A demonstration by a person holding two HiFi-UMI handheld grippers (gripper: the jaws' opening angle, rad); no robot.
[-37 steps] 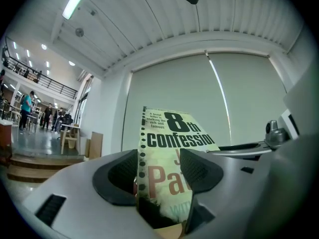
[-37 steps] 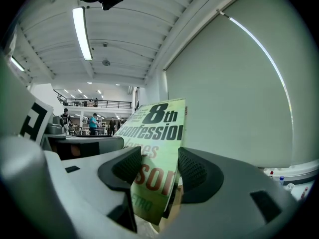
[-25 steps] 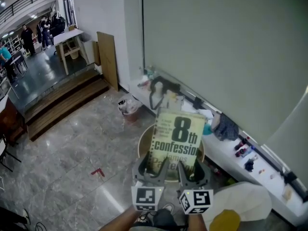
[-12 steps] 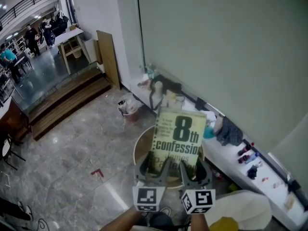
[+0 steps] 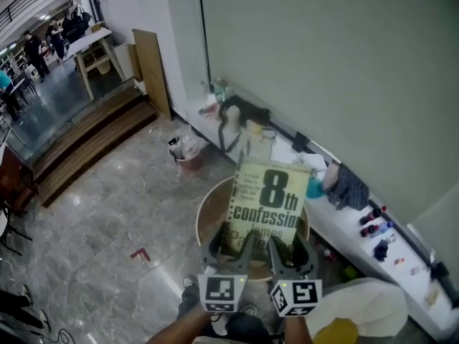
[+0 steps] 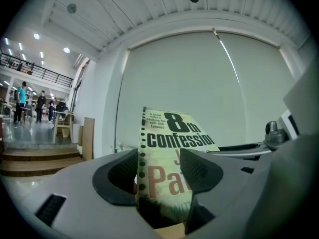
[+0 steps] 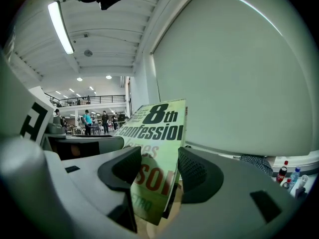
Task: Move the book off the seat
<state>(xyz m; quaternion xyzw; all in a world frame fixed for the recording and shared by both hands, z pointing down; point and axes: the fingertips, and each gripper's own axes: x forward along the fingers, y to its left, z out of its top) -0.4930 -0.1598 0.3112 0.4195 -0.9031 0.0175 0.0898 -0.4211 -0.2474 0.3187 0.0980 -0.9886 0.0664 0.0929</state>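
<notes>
A yellow-green paperback book (image 5: pixel 267 205) titled "8th confession" is held upright in the air, cover toward me. My left gripper (image 5: pixel 228 253) is shut on its lower left part and my right gripper (image 5: pixel 290 253) on its lower right part. Below and behind the book is the round wooden seat (image 5: pixel 210 217), partly hidden by it. In the left gripper view the book (image 6: pixel 172 138) stands between the dark pads of the gripper (image 6: pixel 159 176). The right gripper view has the book (image 7: pixel 157 131) tilted between the pads of that gripper (image 7: pixel 159 176).
A white ledge (image 5: pixel 337 224) runs along the wall with a dark bag (image 5: pixel 240 117), clothes (image 5: pixel 351 185) and small bottles (image 5: pixel 373 221). A bin (image 5: pixel 188 153) stands on the grey tiled floor. Wooden steps (image 5: pixel 79 145) lie at left. A white and yellow object (image 5: pixel 358 310) is at bottom right.
Both grippers keep hold of the book. The view has drifted a little, so the seat and ledge sit slightly lower and farther right behind the book.
</notes>
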